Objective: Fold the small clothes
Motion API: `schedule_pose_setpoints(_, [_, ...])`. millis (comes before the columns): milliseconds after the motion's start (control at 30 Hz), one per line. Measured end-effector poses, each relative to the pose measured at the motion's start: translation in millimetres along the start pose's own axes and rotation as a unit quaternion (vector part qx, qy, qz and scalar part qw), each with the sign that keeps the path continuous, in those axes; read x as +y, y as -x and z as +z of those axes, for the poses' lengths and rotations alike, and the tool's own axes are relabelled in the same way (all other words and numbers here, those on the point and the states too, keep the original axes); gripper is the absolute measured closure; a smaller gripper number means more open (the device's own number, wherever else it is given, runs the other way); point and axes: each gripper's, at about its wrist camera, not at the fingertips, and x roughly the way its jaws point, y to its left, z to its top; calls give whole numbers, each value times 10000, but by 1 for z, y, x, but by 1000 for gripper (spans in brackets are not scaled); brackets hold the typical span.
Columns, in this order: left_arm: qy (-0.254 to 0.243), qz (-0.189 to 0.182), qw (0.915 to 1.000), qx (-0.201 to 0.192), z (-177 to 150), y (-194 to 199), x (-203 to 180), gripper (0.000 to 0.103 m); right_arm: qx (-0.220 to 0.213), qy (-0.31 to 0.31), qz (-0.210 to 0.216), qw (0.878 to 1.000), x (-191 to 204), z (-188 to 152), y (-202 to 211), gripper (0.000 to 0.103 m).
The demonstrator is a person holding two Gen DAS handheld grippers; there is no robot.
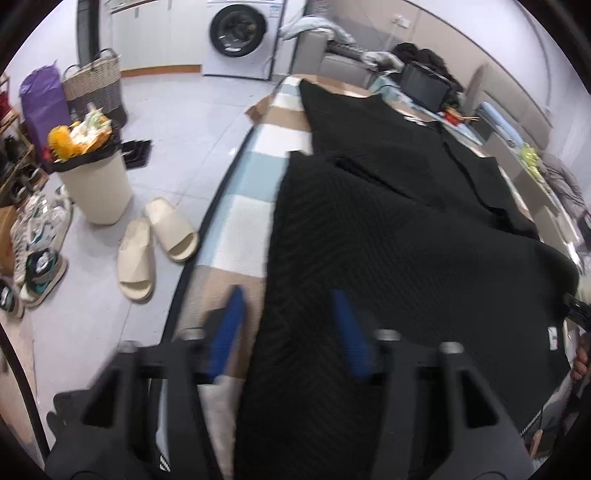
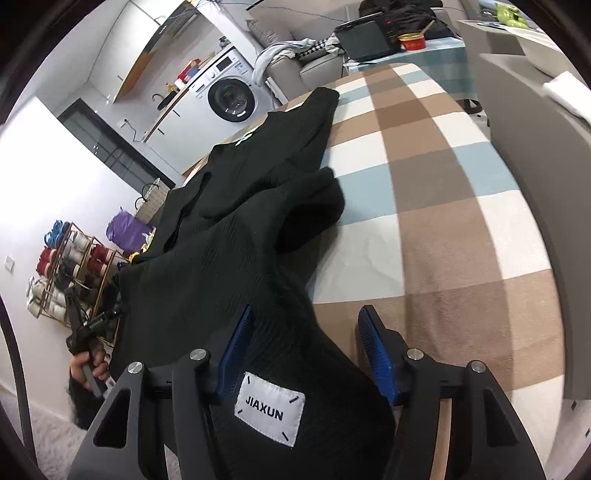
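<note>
A black ribbed garment (image 1: 388, 229) lies spread on a checked blanket (image 1: 243, 192) over the table. In the left wrist view my left gripper (image 1: 291, 314) is open, its blue-padded fingers (image 1: 231, 325) wide apart over the garment's near left edge. In the right wrist view the same garment (image 2: 236, 236) runs away from me, with a white JIAXUN label (image 2: 271, 410) near the camera. My right gripper (image 2: 308, 332) is open, jaws wide, with the garment's near corner lying between the fingers (image 2: 376, 354). The left gripper (image 2: 86, 332) shows at the left edge there.
The checked blanket (image 2: 443, 221) covers the table. On the floor left of the table are beige slippers (image 1: 155, 240), a full bin (image 1: 92, 173), sneakers and a basket. A washing machine (image 1: 240, 33) stands behind. A grey sofa (image 2: 535, 184) flanks the table's right.
</note>
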Motion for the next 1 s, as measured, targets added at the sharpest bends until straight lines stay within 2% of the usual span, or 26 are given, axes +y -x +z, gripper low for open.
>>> schedule_pose_setpoints(33, [-116,-52,9999,39,0,-1,-4,92,-2,79,-27,10000,3,-2,-3,50])
schedule_pose_setpoints(67, [-202,-47,9998,32,0,-1,-7,97,-27,153,-65,9999,5,-3,-5,60])
schedule_pose_setpoints(100, [-233,-44,9997,-4,0,0,-9,97,-48,269,-128,9995,9,-4,-7,93])
schedule_pose_setpoints(133, [-239,-96,9997,-55,1,3,-11,98,-129,399,-236,9988,14,-4,-8,99])
schedule_pose_setpoints(233, [-252,-273,9989,-268,3,22,-11,98,-446,704,-165,9964,29,-7,6,99])
schedule_pose_setpoints(433, [-108,-679,9935,-906,16,69,-8,98,-1273,755,634,9869,52,3,58,99])
schedule_pose_setpoints(533, [2,-730,9899,-1218,25,86,-5,98,-1557,655,775,9826,58,11,68,99])
schedule_pose_setpoints(633, [161,-753,9869,-1417,40,92,-1,98,-1818,468,735,9795,62,25,66,99])
schedule_pose_setpoints(800, [334,-706,9852,-1527,75,77,4,98,-2158,-15,467,9753,57,58,53,99])
schedule_pose_setpoints(900, [340,-589,9872,-1444,102,50,2,98,-2207,-214,152,9750,52,86,34,99])
schedule_pose_setpoints(1000, [470,-419,9910,-1183,128,7,0,98,-2063,-350,-54,9779,47,112,5,99])
